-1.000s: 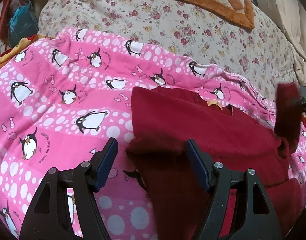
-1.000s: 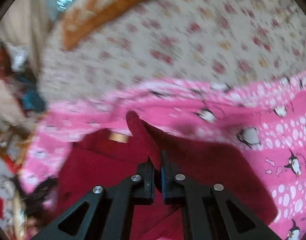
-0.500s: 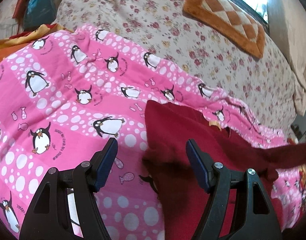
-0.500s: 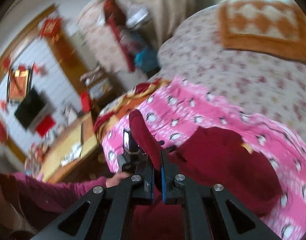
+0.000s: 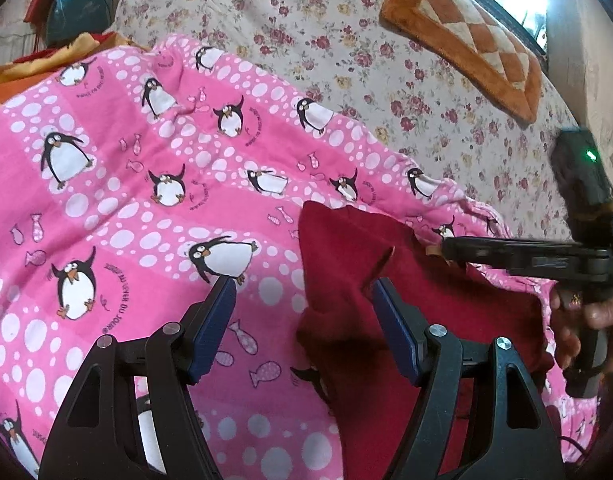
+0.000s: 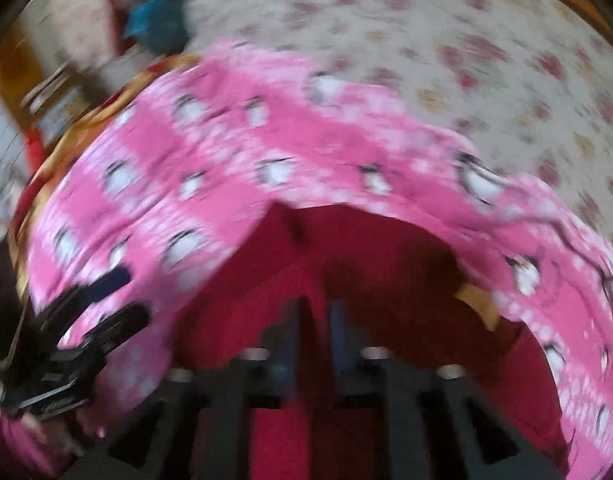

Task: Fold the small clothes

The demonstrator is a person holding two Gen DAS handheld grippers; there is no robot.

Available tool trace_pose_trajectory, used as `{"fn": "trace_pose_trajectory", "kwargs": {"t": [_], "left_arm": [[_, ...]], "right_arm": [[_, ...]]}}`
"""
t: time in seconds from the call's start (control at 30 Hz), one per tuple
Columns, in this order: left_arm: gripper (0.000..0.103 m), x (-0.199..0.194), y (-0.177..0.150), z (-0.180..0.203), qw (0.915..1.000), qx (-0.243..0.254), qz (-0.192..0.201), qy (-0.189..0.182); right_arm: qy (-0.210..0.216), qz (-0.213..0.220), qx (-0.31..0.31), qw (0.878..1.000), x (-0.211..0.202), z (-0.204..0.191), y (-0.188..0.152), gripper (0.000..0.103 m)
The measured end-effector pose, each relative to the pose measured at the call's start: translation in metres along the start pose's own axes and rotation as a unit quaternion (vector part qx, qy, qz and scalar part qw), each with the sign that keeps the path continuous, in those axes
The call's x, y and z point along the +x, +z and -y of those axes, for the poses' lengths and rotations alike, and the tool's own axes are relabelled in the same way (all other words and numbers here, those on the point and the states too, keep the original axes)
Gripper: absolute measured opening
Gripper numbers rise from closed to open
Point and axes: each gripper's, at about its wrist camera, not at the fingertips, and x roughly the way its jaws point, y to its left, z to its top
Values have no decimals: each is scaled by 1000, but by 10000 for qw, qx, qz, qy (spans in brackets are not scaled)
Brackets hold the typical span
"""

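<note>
A small dark red garment lies on a pink penguin-print blanket. My left gripper is open and empty, its right finger over the garment's left edge. My right gripper is shut on a strip of the red garment; that view is blurred by motion. In the left wrist view the right gripper reaches in from the right, low over the garment's far edge beside a tan label.
A floral bedspread lies beyond the blanket, with an orange checked mat at the far right. Blue and red bags sit at the far left. The left gripper shows at the lower left of the right wrist view.
My right gripper has swung the held red sleeve across and down over the garment. My left gripper has stayed open and drawn slightly back to the left.
</note>
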Motion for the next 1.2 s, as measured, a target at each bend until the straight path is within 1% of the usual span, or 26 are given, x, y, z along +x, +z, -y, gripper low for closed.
{"fn": "trace_pose_trajectory", "kwargs": {"t": [0.03,0.07,0.13,0.17,0.23,0.27,0.3,0.33,0.37,0.4,0.47,0.5,0.6,0.67,0.7,0.73,0.77,0.83,0.87,0.9,0.93,0.97,1.0,1.07,1.13,1.2], "left_arm": [[71,1,0,1,10000,-16,-27,-44],[71,2,0,2,10000,-13,-42,-70],[71,2,-2,7,9999,73,-57,-124],[71,1,-5,12,9998,176,-39,-129],[71,0,-9,20,9993,360,-31,-133],[71,1,-11,24,9989,423,-62,-171],[71,2,-13,27,9985,480,-138,-244],[71,4,-13,31,9980,534,-204,-263],[71,5,-12,37,9977,598,-255,-216],[71,5,-11,41,9973,661,-270,-166],[71,8,-8,49,9961,810,-326,-102],[71,11,-5,55,9948,920,-421,-67],[71,28,6,68,9910,1164,-648,149],[71,43,12,76,9868,1309,-934,198],[71,54,16,81,9830,1415,-1148,221],[71,61,17,84,9806,1481,-1256,250],[71,66,19,87,9788,1531,-1330,284],[71,80,20,92,9744,1625,-1510,358],[71,87,19,93,9722,1643,-1627,365],[71,94,18,95,9698,1629,-1781,360],[69,98,18,96,9688,1596,-1863,344],[59,100,18,97,9683,1541,-1943,309],[53,101,18,98,9680,1478,-2013,250],[22,97,22,103,9677,1454,-2047,241],[14,88,29,111,9678,1411,-2083,113],[13,73,39,121,9708,1458,-1906,45]], "right_arm": [[34,105,179,9998,-7,8,-3,48],[117,232,352,9990,-16,18,-9,51],[40,464,713,9964,-46,42,-33,52],[52,537,837,9950,-60,48,-44,53],[204,729,1235,9895,-92,68,-80,59],[260,830,1406,9862,-107,78,-101,68],[243,959,1544,9830,-121,87,-124,73],[149,1109,1673,9795,-135,95,-148,74],[74,1169,1741,9777,-143,96,-162,74],[-75,1178,1832,9760,-152,103,-182,74],[-331,1237,1911,9732,-164,111,-209,74],[-431,1342,1989,9698,-168,116,-223,74],[-434,1488,2352,9595,-166,133,-249,76],[-549,1508,2677,9500,-156,149,-262,77],[-520,1534,2831,9453,-150,155,-266,77],[-387,1565,3007,9400,-143,162,-271,77],[-296,1567,3104,9371,-139,167,-275,77],[-109,1456,3219,9355,-126,174,-282,78],[-130,1549,3115,9375,-126,174,-283,79],[-168,1583,2956,9420,-126,171,-282,82],[-176,1546,2860,9455,-124,169,-281,84],[-193,1527,2771,9484,-122,167,-280,87],[-208,1549,2677,9507,-120,165,-280,91],[-330,1510,2491,9561,-116,159,-279,92],[-424,1443,2363,9600,-114,156,-276,92],[-473,1464,2344,9599,-116,156,-276,92]]}}
